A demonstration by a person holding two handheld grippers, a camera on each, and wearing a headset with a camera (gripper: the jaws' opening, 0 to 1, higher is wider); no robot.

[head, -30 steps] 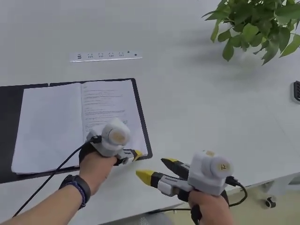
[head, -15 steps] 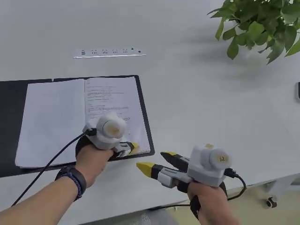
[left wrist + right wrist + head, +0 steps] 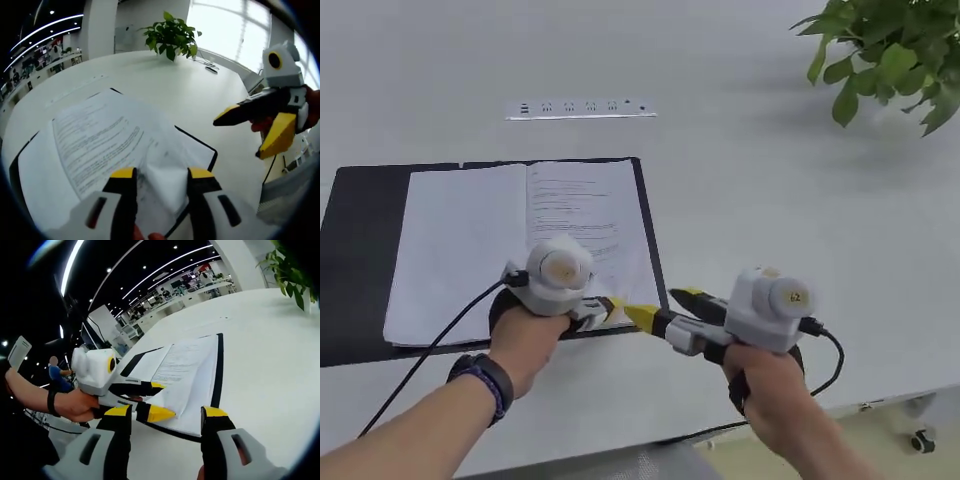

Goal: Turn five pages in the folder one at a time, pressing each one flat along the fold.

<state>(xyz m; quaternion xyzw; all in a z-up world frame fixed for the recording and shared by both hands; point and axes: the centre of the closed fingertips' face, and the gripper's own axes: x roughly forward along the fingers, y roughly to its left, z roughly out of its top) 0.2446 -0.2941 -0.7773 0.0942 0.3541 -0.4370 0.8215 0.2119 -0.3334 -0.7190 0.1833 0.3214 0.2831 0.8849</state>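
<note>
While the black folder [image 3: 360, 250] is lying open on the white counter [image 3: 770, 180] at 10 o'clock in the head view, the left claw [image 3: 161, 176] is straddling the printed page's [image 3: 585, 215] curled lower corner, jaws apart. The right claw [image 3: 662, 306] is hovering just beside it at 3 o'clock, jaws spread. From the head view, the left claw's body is hiding that corner, and the print is too small to read.

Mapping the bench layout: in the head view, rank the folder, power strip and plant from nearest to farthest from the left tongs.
1. folder, directly under the left tongs, at its near right corner.
2. power strip, beyond the folder's far edge.
3. plant, far off to the right.
</note>
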